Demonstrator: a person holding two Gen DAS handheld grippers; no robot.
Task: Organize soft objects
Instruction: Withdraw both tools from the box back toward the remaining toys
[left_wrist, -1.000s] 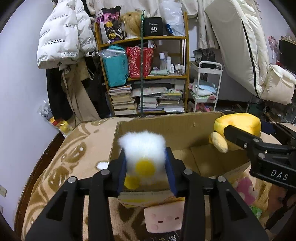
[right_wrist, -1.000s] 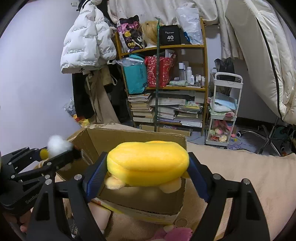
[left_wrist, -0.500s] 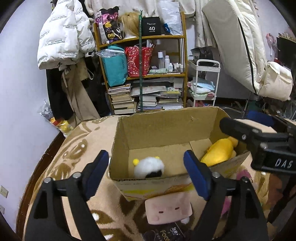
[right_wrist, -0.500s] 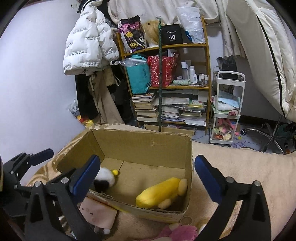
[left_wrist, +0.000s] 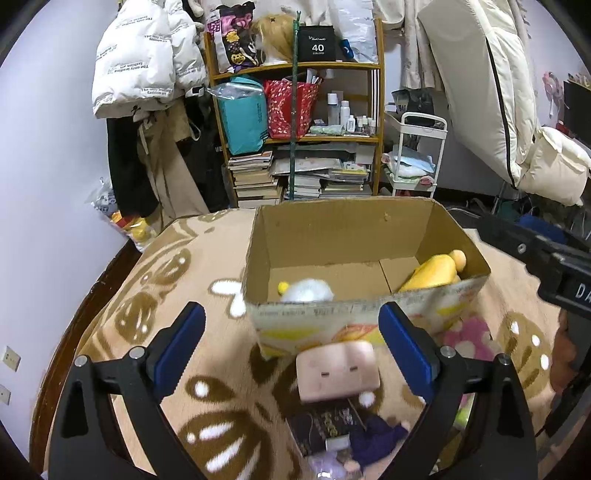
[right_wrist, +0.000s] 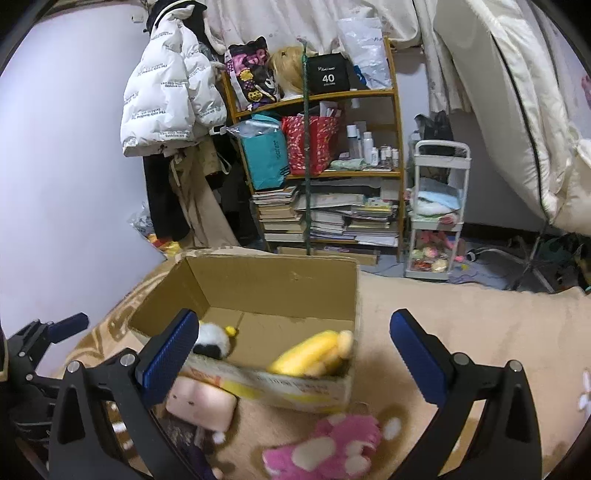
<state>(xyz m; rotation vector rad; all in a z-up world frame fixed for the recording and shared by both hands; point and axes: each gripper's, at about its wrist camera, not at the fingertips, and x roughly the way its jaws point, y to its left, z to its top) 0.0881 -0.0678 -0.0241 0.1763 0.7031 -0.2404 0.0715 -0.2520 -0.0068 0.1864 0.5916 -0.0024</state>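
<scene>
An open cardboard box (left_wrist: 354, 229) (right_wrist: 258, 280) stands on a brown patterned blanket. Inside lie a white fluffy plush with yellow bits (left_wrist: 306, 290) (right_wrist: 212, 338) and a yellow plush (left_wrist: 434, 271) (right_wrist: 312, 354). A pink square plush with a face (left_wrist: 336, 371) (right_wrist: 199, 404) lies just in front of the box, over a doll in dark clothes (left_wrist: 332, 428). A pink and white plush (right_wrist: 325, 446) lies on the blanket by the box's near right corner. My left gripper (left_wrist: 291, 350) is open and empty above the pink square plush. My right gripper (right_wrist: 291, 358) is open and empty over the box's near wall.
A wooden shelf (left_wrist: 295, 129) with books, bags and bottles stands behind the box, with a white trolley (left_wrist: 413, 158) to its right. Coats hang on the left wall (left_wrist: 144, 66). The blanket's edge (left_wrist: 92, 295) curves at the left.
Both grippers opened and dropped the white plush and the yellow plush into the box, then drew back toward me. Both plushes now rest on the box floor.
</scene>
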